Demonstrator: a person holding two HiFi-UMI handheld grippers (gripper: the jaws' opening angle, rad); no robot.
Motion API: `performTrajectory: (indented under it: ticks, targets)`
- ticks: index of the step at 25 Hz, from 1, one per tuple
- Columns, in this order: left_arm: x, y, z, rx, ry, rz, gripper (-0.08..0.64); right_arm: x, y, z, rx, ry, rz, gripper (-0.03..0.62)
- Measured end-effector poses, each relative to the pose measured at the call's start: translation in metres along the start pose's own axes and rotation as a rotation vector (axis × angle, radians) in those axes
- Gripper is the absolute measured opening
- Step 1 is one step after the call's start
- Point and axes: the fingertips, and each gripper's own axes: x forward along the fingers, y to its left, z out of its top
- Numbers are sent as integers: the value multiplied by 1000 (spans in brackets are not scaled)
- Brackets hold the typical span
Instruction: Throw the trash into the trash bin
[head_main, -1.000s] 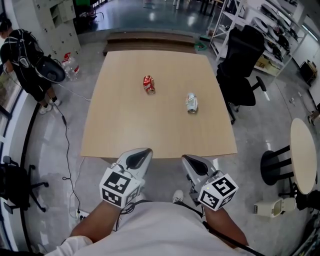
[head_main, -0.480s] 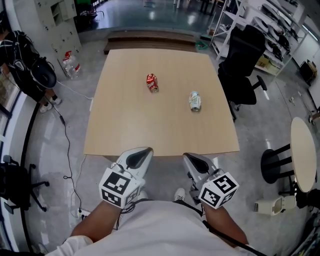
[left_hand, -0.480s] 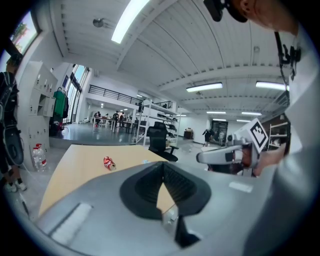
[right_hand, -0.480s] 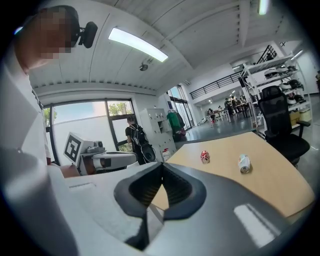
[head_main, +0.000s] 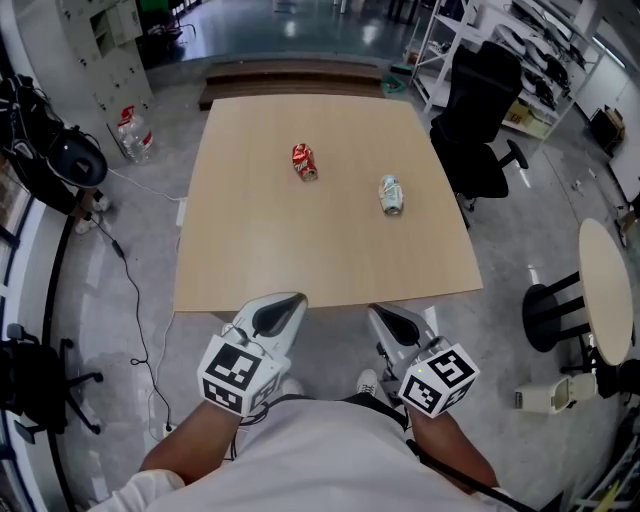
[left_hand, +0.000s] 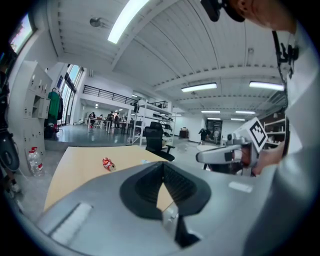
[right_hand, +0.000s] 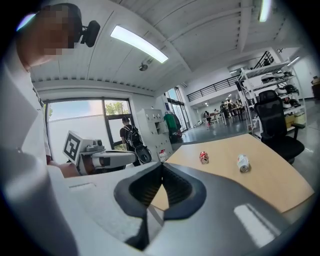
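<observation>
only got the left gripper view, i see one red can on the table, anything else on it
observer: Yes. In the head view a pale can lies to the right of the red can.
operator: is the right claw holding anything
observer: No. The right claw is shut with nothing in it.
operator: are we at the table
observer: Not quite. From above, the left claw and the right one both sit short of the table's near edge.

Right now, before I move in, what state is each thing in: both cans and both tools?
Red crumpled metal can: lying on its side on the light wooden table, untouched.
Pale silver metal can: lying on its side, apart from the red one, untouched.
Left tool: shut, empty, short of the table's near edge.
Right tool: shut, empty, short of the same edge.
</observation>
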Motion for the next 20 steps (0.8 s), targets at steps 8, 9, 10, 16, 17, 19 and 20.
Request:
performTrajectory:
  ticks: [8, 9, 10, 16, 17, 19, 20]
  targets:
    - [-11, 10, -2, -10, -10, -9, 8, 4, 19, 3, -33, -6, -13, 2]
    - [-12, 12, -3, -13, -11, -6, 8, 5, 20, 4, -39, -5, -12, 2]
    - [-13, 13, -3, -16, -12, -5, 8, 6, 20, 5, -44, -2, -10, 2]
    - [-13, 16, -6, -29, -8, 0, 8, 10, 21, 5, -70, 17, -4, 2]
    - [-12, 16, -6, -32, -8, 4, 8, 10, 18, 6, -68, 19, -4, 2]
    - [-10, 15, -6, -37, -8, 14, 8, 10, 12, 7, -60, 19, -4, 2]
    - [-10, 15, -6, -38, -7, 20, 8, 11, 9, 8, -56, 17, -2, 2]
